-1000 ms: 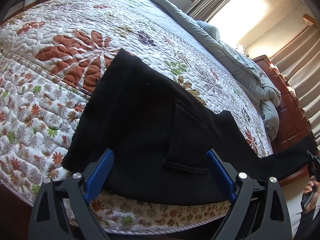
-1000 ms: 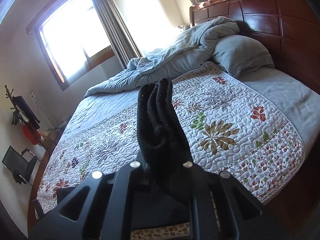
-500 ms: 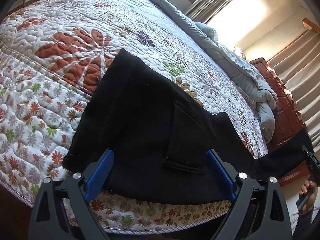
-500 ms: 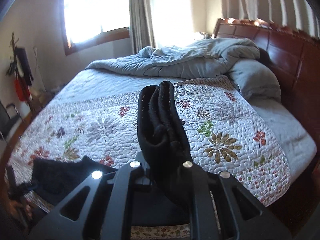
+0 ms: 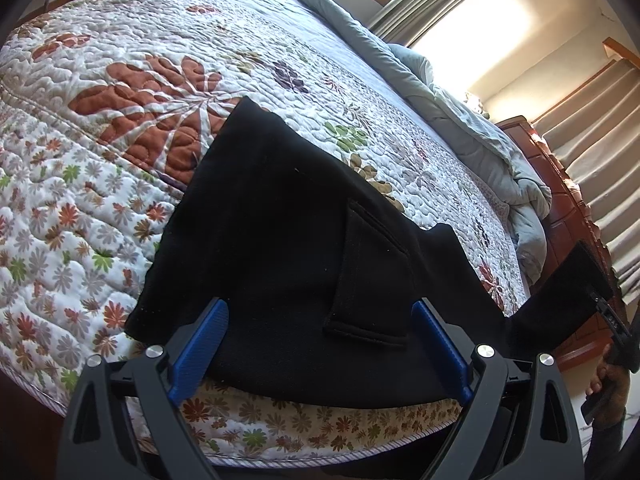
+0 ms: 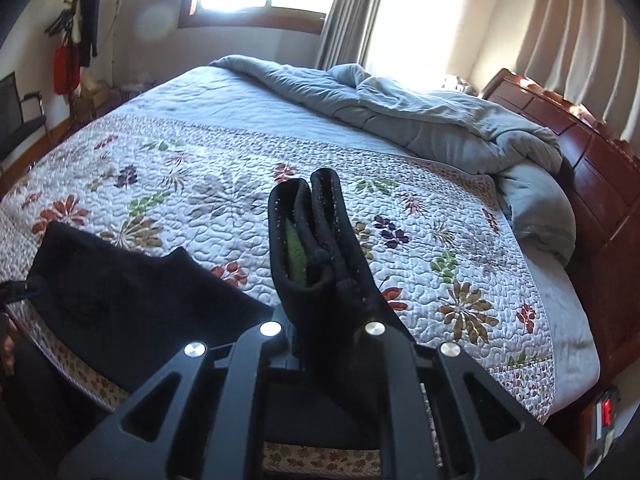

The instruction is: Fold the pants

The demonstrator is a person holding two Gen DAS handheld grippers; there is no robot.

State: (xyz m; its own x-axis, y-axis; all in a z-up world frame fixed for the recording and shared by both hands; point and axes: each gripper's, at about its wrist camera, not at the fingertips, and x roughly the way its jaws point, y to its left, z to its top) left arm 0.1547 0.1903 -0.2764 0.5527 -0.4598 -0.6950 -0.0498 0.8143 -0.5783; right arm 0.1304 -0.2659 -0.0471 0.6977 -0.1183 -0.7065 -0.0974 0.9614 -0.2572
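Black pants (image 5: 280, 248) lie on the quilt at the bed's near edge, back pocket facing up, with the legs stretching off to the right. My left gripper (image 5: 320, 344) is open, its blue fingers (image 5: 200, 340) on either side of the waist part. My right gripper (image 6: 316, 264) is shut on the bunched leg ends of the pants (image 6: 320, 240), held up above the bed edge. The waist part shows at the left of the right wrist view (image 6: 120, 292). The right gripper also shows at the far right of the left wrist view (image 5: 612, 316).
A floral quilt (image 5: 120, 120) covers the bed. A grey duvet (image 6: 420, 116) and pillow are heaped by the wooden headboard (image 6: 592, 152). A chair (image 6: 20, 120) and coat rack stand at the far left near the window.
My right gripper has swung left with the leg ends, so more of the bed and the waist part came into its view. The left gripper has stayed put.
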